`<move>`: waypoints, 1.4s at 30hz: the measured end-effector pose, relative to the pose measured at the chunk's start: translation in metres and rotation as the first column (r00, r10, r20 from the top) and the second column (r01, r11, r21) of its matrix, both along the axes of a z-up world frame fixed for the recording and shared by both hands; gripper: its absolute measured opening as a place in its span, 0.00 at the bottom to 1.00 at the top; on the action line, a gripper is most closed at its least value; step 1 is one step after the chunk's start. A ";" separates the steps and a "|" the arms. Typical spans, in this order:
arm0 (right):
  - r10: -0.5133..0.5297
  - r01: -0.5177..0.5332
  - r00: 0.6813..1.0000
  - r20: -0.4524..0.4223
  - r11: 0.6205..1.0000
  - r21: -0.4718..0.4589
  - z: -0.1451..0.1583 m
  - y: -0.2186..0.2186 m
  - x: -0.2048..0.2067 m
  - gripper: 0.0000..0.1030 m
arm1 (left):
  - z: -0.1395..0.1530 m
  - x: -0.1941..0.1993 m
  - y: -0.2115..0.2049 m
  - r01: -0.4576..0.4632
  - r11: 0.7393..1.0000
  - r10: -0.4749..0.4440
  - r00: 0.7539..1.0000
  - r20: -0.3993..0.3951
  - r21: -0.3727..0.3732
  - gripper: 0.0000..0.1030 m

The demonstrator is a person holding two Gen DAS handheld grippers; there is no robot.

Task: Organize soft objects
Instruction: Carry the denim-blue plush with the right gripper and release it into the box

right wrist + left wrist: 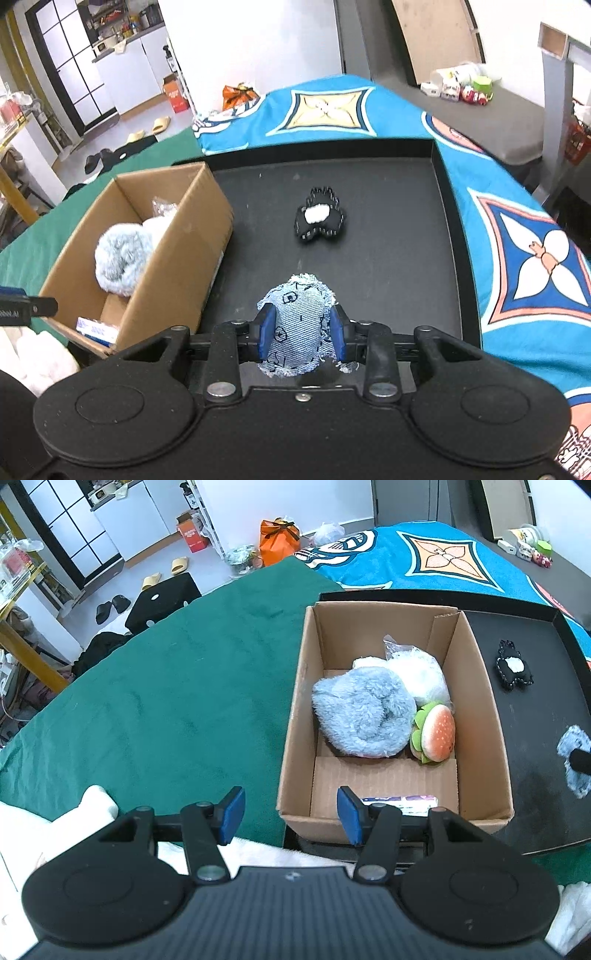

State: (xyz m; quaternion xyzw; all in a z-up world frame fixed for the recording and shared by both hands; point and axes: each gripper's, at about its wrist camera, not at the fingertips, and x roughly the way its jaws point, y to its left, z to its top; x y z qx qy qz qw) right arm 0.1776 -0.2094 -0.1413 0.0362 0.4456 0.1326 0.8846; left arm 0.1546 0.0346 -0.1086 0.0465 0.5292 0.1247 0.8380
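An open cardboard box (295, 716) holds a fluffy pale-blue plush (364, 716), a white plush in plastic (417, 675) and a small burger plush (436, 733). The box (177, 258) also shows in the right wrist view. My left gripper (291, 814) is open and empty, over the box's near-left corner. My right gripper (303, 334) is shut on a frayed denim pouch (299, 321) above the black tray (406, 280). A black plush with a white patch (320, 220) lies on the tray; it also shows in the left wrist view (513, 670).
The box and tray rest on a green cloth (166, 701) beside a blue patterned blanket (517, 240). White fluffy fabric (258, 853) lies near the front edge. The floor beyond holds slippers (164, 574), an orange bag (279, 541) and shelving.
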 end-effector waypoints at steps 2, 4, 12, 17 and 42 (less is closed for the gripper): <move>0.000 0.000 1.000 0.013 1.000 0.002 0.005 0.002 0.000 0.31 | 0.001 -0.001 0.002 -0.003 1.000 0.003 1.000 0.004 -0.005 0.52; 0.001 -0.001 1.000 0.025 1.000 0.001 0.009 0.005 0.000 0.31 | 0.002 -0.002 0.004 -0.006 1.000 0.006 1.000 0.007 -0.009 0.52; 0.027 -0.027 0.995 0.092 1.000 -0.002 0.026 0.018 0.000 0.31 | 0.002 -0.002 0.012 -0.016 0.999 0.016 1.000 0.018 -0.035 0.52; 0.039 -0.042 0.990 0.135 0.999 0.013 0.034 0.026 0.001 0.31 | -0.001 -0.003 0.019 -0.025 0.998 0.026 0.999 0.021 -0.054 0.52; 0.185 -0.199 0.965 0.185 0.978 0.061 0.055 0.098 0.005 0.32 | -0.022 -0.004 0.041 -0.035 0.984 0.047 0.997 0.067 -0.174 0.49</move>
